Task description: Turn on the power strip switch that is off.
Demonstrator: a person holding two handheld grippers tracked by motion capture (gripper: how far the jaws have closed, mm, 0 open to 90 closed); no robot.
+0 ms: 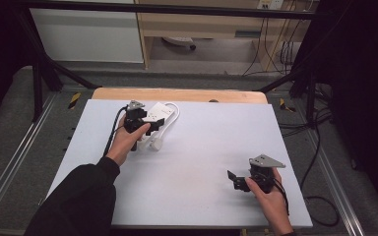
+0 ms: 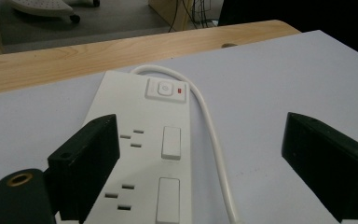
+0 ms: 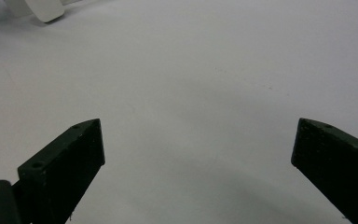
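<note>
High view: the power strip (image 1: 160, 112) lies at the far left of the white table (image 1: 202, 162), its cord (image 1: 175, 110) looping along its right side, and the left gripper (image 1: 145, 125) hovers over its near end. Left gripper view shows those jaws wide apart, pressing on nothing, above the strip's sockets (image 2: 130, 138). The right gripper (image 1: 238, 181) sits near right over bare table, jaws apart.
</note>
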